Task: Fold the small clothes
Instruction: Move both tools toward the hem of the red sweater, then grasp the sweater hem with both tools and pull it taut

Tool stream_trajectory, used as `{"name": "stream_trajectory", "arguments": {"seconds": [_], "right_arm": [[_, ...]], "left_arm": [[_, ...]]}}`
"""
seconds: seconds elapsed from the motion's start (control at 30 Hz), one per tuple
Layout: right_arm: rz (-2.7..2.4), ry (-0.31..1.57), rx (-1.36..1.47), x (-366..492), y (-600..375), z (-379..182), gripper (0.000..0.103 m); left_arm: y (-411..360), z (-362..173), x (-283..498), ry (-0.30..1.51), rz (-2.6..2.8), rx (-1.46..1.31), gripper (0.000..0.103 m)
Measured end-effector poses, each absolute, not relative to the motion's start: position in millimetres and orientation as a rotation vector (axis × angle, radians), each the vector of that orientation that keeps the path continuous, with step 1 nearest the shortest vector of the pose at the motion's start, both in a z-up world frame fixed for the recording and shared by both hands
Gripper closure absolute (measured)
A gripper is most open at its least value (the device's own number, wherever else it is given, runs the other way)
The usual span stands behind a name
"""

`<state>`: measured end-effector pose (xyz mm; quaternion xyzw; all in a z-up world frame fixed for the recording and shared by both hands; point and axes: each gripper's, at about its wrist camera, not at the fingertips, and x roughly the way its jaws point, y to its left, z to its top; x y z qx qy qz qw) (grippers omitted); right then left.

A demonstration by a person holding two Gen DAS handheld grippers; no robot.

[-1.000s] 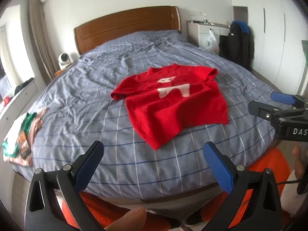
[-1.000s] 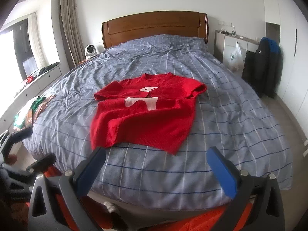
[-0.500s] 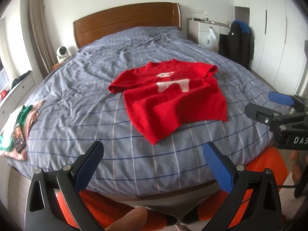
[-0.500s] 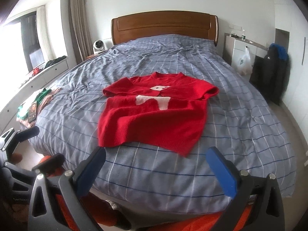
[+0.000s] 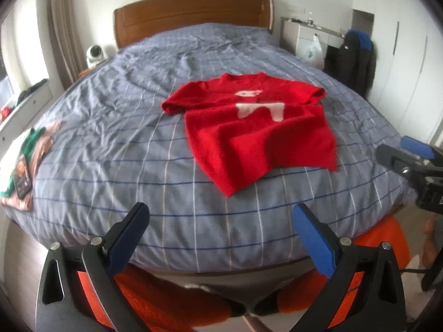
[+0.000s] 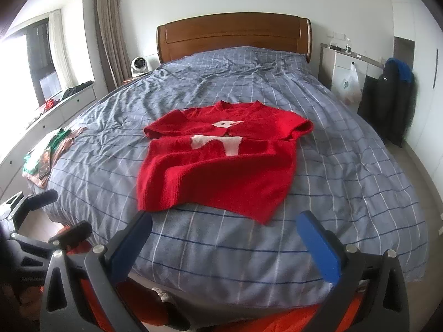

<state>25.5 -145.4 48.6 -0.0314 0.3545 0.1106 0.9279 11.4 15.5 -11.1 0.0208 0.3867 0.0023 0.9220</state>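
blue checked bed (image 6: 346, 171), red sweater (image 6: 221, 171), both tools spread wide, empty

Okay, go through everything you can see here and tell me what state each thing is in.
Red sweater: spread out on the bed, not folded yet, hem rumpled.
Left tool: open, holding nothing.
Right tool: open, holding nothing.
Checked bedcover: laid over the bed, wrinkled.
Pile of clothes: heaped at the bed's left edge.
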Motion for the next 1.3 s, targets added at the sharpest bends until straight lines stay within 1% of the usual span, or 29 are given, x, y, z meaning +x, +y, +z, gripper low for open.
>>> {"name": "stream_trajectory", "arguments": {"seconds": [0.13,0.3,0.4,0.47,0.53,0.6,0.67,0.7,0.73,0.77,0.8,0.83,0.87,0.93,1.07,1.13,1.2,1.3], "right_arm": [[0.205,0.691,-0.056,21.8,-152.4,55.5,0.0],[0.202,0.701,-0.049,25.0,-161.5,51.5,0.0],[0.297,0.685,-0.077,38.4,-173.8,40.8,0.0],[0.332,0.74,-0.097,59.8,-188.7,15.9,0.0],[0.377,0.823,-0.031,87.7,-206.9,-10.3,0.0],[0.424,0.895,0.118,113.7,-224.3,-31.7,0.002],[0.455,0.964,0.274,137.1,-234.2,-51.0,0.01],[0.463,0.986,0.327,144.8,-236.6,-58.4,0.018],[0.465,1.012,0.406,154.4,-239.1,-71.3,0.029],[0.477,1.033,0.445,159.7,-237.9,-79.1,0.034],[0.5,1.075,0.492,167.6,-233.3,-92.0,0.051],[0.497,1.093,0.491,170.7,-228.9,-97.3,0.079],[0.471,1.105,0.462,171.2,-225.6,-99.4,0.094],[0.444,1.079,0.417,163.6,-223.4,-86.5,0.094],[0.447,0.975,0.233,124.5,-224.0,-27.4,0.095],[0.452,0.961,0.19,105.3,-227.1,-6.7,0.095],[0.44,0.98,0.171,95.4,-227.1,-4.8,0.095],[0.376,1.056,0.13,98.4,-228.5,-34.3,0.095]], "left_arm": [[19.2,-11.3,15.2,0.815,0.019,0.026,0.0],[24.4,-16.7,29.8,0.845,-0.015,-0.003,0.0],[40.5,-49.5,64.6,0.923,-0.049,-0.031,0.0],[56.7,-79.1,91.3,0.998,-0.064,-0.096,0.001],[69.4,-107.4,117.3,1.086,-0.071,-0.17,0.004],[68.3,-120.8,134.0,1.116,-0.119,-0.2,0.009],[61.4,-123.3,141.8,1.109,-0.111,-0.182,0.01],[56.2,-121.9,144.8,1.099,-0.105,-0.177,0.017],[52.9,-120.3,147.1,1.094,-0.098,-0.173,0.024],[50.7,-119.3,149.7,1.092,-0.089,-0.17,0.049],[48.3,-117.2,151.6,1.095,-0.088,-0.173,0.097],[47.1,-115.1,152.0,1.106,-0.096,-0.182,0.095],[47.6,-112.1,150.7,1.107,-0.089,-0.186,0.097],[58.8,-97.0,143.0,1.076,-0.083,-0.186,0.098],[82.3,-65.0,106.7,1.036,-0.139,-0.189,0.098],[85.2,-64.0,97.0,1.039,-0.158,-0.173,0.098],[81.3,-75.8,92.7,1.064,-0.151,-0.149,0.098],[75.5,-111.0,95.5,1.125,-0.11,-0.13,0.098]]}}
